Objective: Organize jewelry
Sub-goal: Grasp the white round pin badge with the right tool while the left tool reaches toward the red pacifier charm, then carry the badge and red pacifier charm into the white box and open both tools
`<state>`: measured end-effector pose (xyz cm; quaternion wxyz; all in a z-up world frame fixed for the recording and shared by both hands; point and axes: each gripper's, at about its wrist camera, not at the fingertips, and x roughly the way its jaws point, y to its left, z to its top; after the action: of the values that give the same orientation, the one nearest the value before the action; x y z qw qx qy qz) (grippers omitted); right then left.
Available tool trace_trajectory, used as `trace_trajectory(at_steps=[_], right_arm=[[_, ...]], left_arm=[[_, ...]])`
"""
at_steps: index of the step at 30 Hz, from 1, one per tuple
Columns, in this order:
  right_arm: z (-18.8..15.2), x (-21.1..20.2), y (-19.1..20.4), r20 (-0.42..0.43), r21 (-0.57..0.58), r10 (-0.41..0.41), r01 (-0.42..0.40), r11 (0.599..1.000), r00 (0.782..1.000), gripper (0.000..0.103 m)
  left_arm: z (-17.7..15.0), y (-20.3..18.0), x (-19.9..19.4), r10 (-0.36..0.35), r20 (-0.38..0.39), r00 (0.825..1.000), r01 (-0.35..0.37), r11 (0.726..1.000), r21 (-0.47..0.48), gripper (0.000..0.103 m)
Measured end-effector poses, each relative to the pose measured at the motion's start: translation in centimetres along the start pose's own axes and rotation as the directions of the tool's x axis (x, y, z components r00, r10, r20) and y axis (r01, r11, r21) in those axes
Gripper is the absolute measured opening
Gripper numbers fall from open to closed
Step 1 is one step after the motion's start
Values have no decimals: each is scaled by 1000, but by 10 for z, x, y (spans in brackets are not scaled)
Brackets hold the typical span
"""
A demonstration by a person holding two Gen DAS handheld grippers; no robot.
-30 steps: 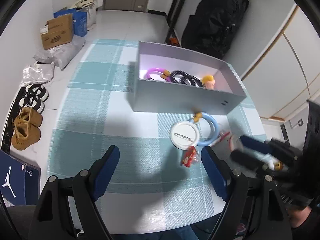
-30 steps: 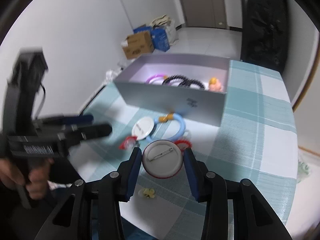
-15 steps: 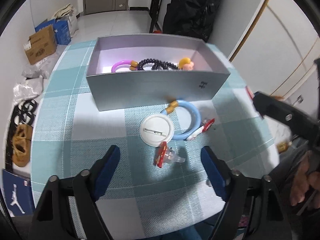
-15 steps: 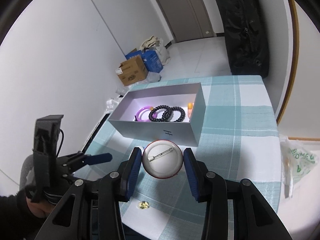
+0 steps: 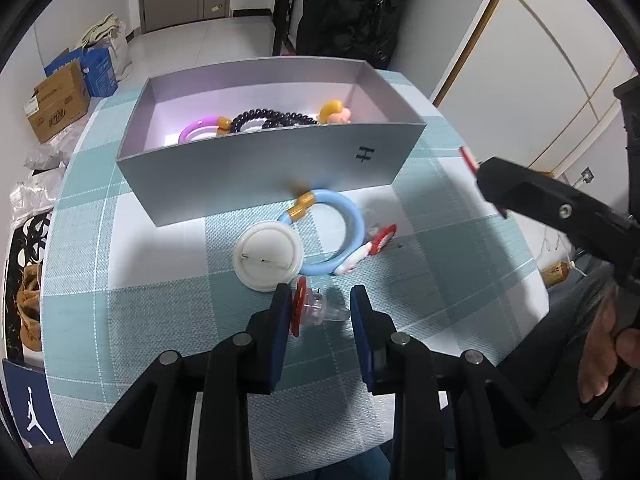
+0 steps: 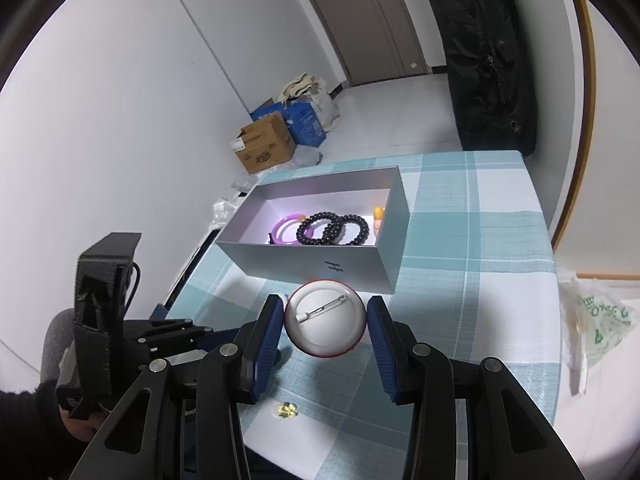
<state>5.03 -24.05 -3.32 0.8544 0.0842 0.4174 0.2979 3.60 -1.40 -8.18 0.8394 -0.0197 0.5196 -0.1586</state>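
The table is seen steeply from above and close by in the left wrist view, taken along the left gripper (image 5: 318, 312) toward the grey box (image 5: 256, 168) and the black bag behind it. In the right wrist view, taken higher and farther back along the right gripper (image 6: 325, 326), the checked tablecloth (image 6: 472, 280) is faced at a shallower angle. The grey box (image 6: 316, 256), the tablecloth and the cardboard box (image 6: 264, 148) on the floor are shared by both views.

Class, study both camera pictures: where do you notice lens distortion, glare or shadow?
Left wrist view: fisheye bends the grey box walls into curves, dark vignette at the corners; bright purple-white glare on the box floor; the tool's shadow falls on the checked tablecloth.
Right wrist view: walls and door bow outward; the same glare inside the box.
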Motion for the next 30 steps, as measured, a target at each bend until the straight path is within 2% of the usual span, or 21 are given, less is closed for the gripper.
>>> trace_trajectory(at_steps=[20, 30], right_arm=[[7, 7, 3, 4, 12, 21, -21, 1000, 1000, 42], [19, 9, 2, 27, 27, 52, -53, 998, 998, 42]], left_arm=[[12, 5, -25, -49, 90, 995, 55, 996, -66, 24], [33, 17, -36, -66, 159, 985, 83, 991, -104, 24]])
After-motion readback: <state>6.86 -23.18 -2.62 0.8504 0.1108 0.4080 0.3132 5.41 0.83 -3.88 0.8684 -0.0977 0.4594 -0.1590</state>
